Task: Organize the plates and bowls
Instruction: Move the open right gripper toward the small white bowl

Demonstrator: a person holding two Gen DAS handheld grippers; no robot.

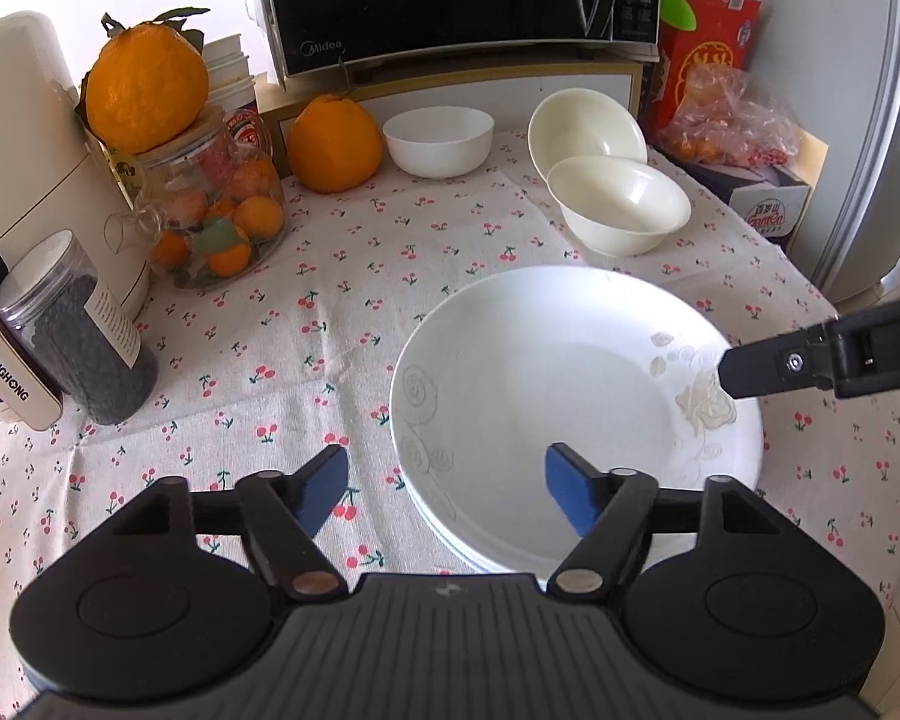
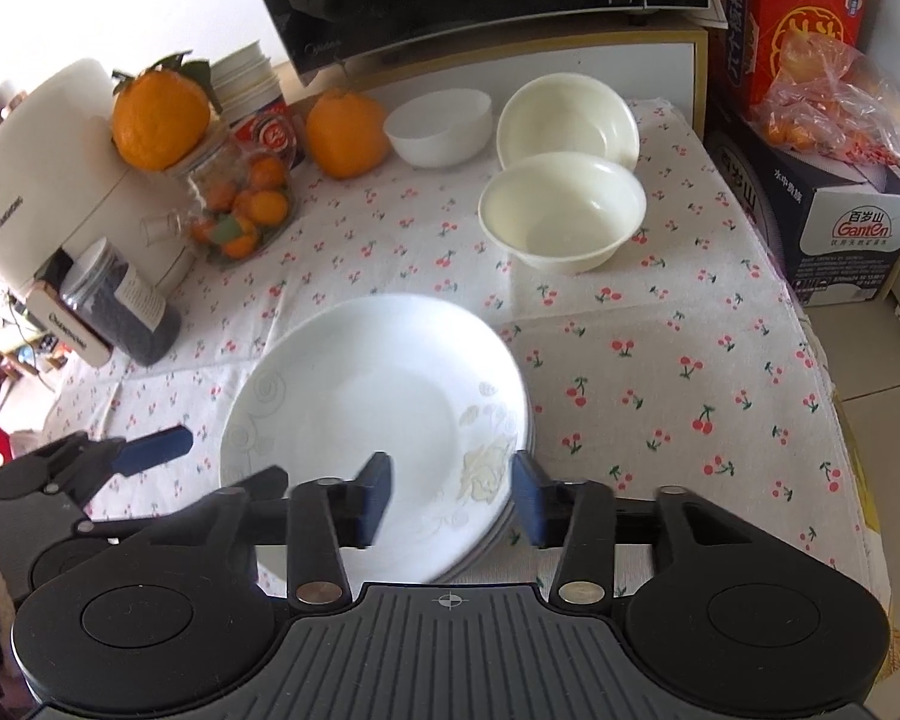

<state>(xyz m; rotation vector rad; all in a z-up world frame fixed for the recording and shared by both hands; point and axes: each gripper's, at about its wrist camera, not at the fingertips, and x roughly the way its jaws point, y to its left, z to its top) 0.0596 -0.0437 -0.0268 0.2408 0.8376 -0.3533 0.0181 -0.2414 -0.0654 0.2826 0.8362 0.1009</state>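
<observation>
A stack of white plates point(image 1: 546, 396) with pale flower prints lies on the cherry-print tablecloth; it also shows in the right wrist view point(image 2: 366, 384). My left gripper point(image 1: 447, 495) is open and empty, its jaws astride the stack's near-left rim. My right gripper point(image 2: 453, 498) is open and empty over the stack's right rim; one of its fingers point(image 1: 762, 369) enters the left wrist view from the right. Two cream bowls, one nearer point(image 1: 618, 204) point(image 2: 561, 210) and one behind it point(image 1: 588, 123) point(image 2: 570, 117), and a white bowl point(image 1: 438, 141) point(image 2: 438, 126) stand at the back.
A microwave point(image 1: 456, 0) on a wooden shelf stands at the back. Left are oranges point(image 1: 336, 144), a jar of small oranges point(image 1: 222, 210), a jar of dark beans point(image 1: 84, 342) and a white appliance point(image 1: 24, 138). Boxes and a bag point(image 1: 732, 120) stand on the right. The table edge point(image 2: 852, 456) runs along the right.
</observation>
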